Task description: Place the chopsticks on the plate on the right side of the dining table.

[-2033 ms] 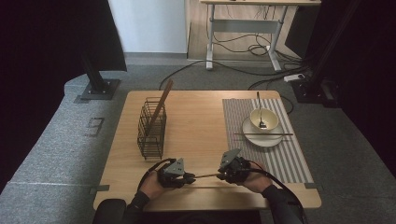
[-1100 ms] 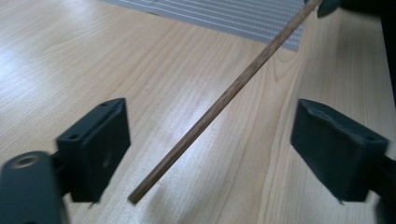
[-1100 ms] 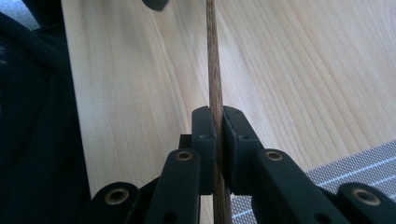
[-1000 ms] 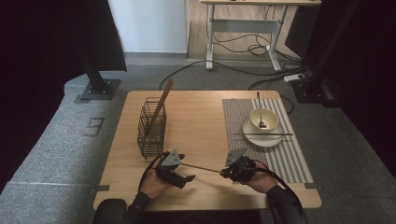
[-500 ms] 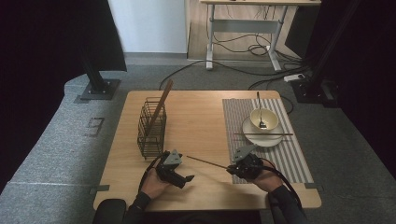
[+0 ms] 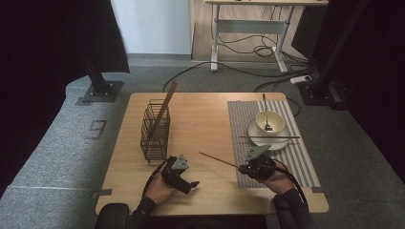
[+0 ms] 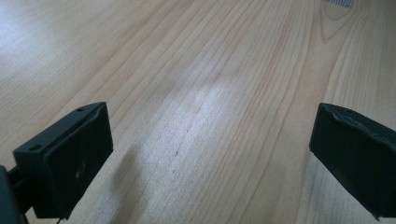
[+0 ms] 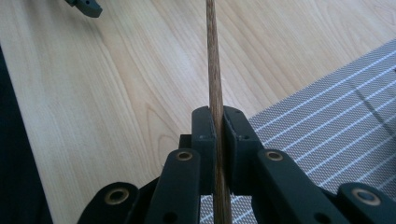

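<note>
My right gripper, clamped on a chopstick, has carried it rightward to the striped mat's edge, toward its mate lying across the plate, while my left gripper, jaws apart and empty, has let go.

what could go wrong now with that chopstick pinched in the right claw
1. The right claw clamps the chopstick near one end, so the long free part could swing or twist in the grip.
2. A second chopstick lies balanced across the plate beside the bowl; a nudge could roll it off.
3. The left claw is open close by, within the stick's sweep.
</note>
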